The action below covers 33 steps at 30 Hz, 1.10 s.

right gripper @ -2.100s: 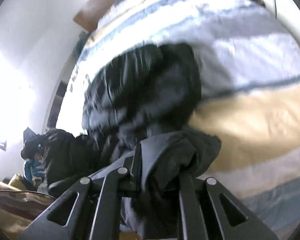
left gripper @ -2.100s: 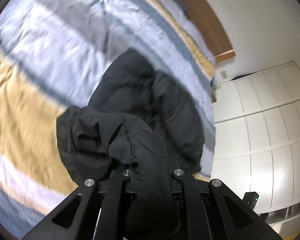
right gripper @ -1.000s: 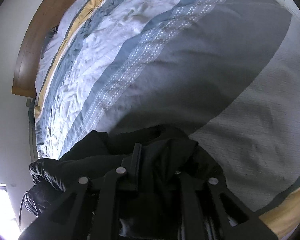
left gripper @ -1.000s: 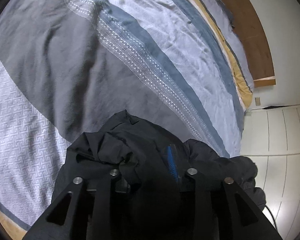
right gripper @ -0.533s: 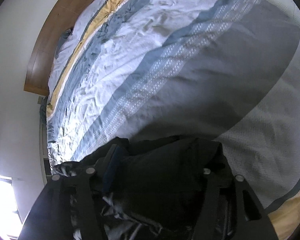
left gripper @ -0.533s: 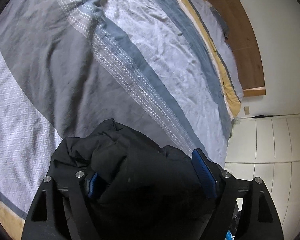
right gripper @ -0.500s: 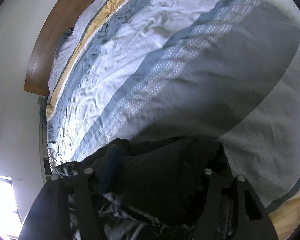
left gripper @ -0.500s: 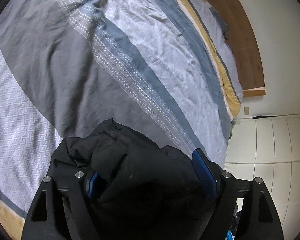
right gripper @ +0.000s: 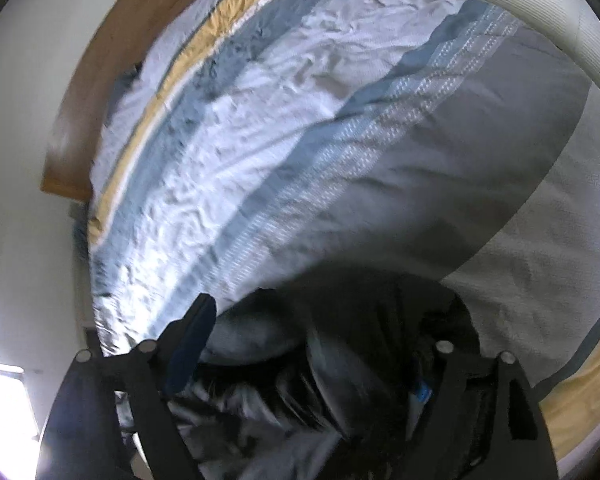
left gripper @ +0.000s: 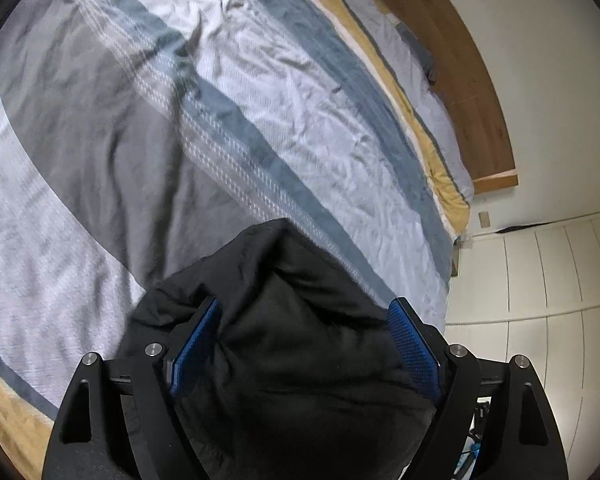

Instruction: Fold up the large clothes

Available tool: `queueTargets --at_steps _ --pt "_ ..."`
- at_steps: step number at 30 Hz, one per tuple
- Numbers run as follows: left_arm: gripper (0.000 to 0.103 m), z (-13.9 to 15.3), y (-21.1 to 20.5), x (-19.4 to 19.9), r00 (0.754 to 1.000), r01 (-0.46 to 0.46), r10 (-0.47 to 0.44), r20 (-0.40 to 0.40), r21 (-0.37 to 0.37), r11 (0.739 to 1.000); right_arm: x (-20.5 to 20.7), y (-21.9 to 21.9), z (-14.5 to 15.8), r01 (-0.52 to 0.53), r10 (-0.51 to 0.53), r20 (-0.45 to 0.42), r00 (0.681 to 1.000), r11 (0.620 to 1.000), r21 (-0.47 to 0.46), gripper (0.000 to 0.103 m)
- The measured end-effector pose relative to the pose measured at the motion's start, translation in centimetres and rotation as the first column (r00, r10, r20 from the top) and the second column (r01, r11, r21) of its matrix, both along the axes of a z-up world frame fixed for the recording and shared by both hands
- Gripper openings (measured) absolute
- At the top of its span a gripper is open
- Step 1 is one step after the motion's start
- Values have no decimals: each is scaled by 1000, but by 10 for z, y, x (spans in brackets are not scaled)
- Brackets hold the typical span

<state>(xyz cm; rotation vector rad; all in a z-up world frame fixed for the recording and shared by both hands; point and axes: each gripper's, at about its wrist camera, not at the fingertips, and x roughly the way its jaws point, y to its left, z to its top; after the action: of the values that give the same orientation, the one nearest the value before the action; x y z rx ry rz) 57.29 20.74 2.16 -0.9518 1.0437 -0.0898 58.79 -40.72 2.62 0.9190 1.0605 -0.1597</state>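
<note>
Both grippers let go of the black jacket

My left gripper and right gripper have just spread wide; the black puffy jacket sits bunched between them on the striped duvet. Its springy padding could unfold or snag a fingertip.

Both grippers just spread wide.

The black jacket runs off the bottom edge in both views, blurred in the right wrist view, its shape unreadable.
</note>
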Motion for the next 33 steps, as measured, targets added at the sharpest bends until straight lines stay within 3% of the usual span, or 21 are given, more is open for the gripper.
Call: queueTargets --at_steps 6,11,15,23,33 --pt "86 32 13 -7 998 -24 19 64 72 997 -2 -16 61 12 -4 106 994 997 -72 85" --pt "86 51 -9 -19 995 25 -43 95 184 983 -14 12 89 -86 114 143 983 979 -186 85" --pt "86 48 -42 -29 987 110 -137 89 260 959 -27 48 83 -173 210 138 968 955 -241 85" --pt "86 25 -79 -52 976 190 -212 46 294 937 -59 116 56 -329 377 58 924 865 -379 85" --pt "86 11 -144 -74 935 314 -352 47 351 882 -78 180 37 -454 522 51 851 782 -427 85"
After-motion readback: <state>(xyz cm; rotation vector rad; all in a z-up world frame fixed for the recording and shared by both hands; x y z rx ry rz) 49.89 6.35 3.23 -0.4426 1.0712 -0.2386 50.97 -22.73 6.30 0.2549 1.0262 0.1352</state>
